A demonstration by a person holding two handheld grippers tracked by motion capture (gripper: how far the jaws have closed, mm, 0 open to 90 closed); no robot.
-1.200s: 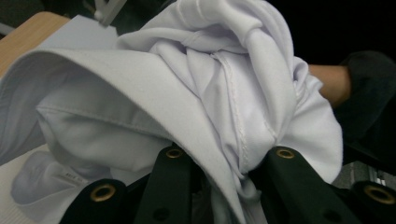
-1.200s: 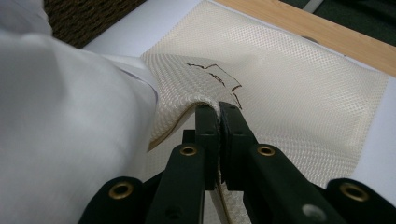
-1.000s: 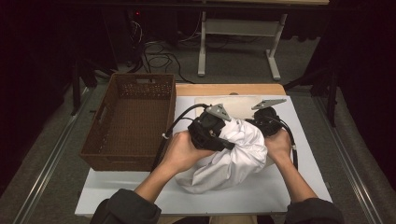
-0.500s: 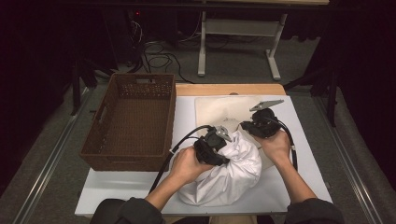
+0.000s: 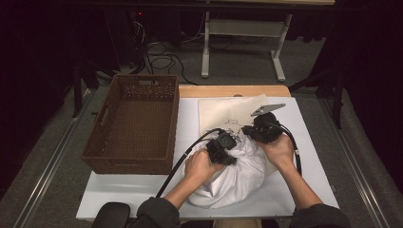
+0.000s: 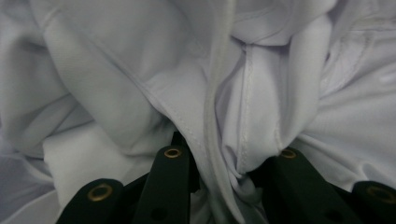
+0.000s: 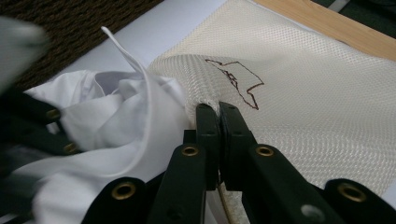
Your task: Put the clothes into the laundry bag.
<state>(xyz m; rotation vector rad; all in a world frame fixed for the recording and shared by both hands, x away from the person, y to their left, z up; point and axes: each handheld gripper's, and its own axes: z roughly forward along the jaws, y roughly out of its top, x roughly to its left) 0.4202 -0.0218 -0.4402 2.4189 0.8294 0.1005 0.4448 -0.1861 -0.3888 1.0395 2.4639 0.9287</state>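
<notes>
A: Where is the white garment (image 5: pixel 236 171) relative to the brown basket (image 5: pixel 130 124)?

B: Just to the right of the basket, bunched in a heap on the white table top (image 5: pixel 190 118), with the cream mesh bag (image 5: pixel 228 110) lying partly under its far side.

A: And the grippers?

B: The left gripper (image 6: pixel 224 163) is buried in the heap, its jaws part-way closed and pinching a thick fold with a seam and a drawstring. The right gripper (image 7: pixel 218 116) has its jaws pressed together on the edge of the mesh bag, on the side of the garment away from the basket.

A: How will the cloth handle?

B: Soft, light and limp, I'd judge; it sags and slips. Seams and gathered folds give the surest hold. The mesh looks thin and floppy, so its rim needs holding while the garment goes in.
</notes>
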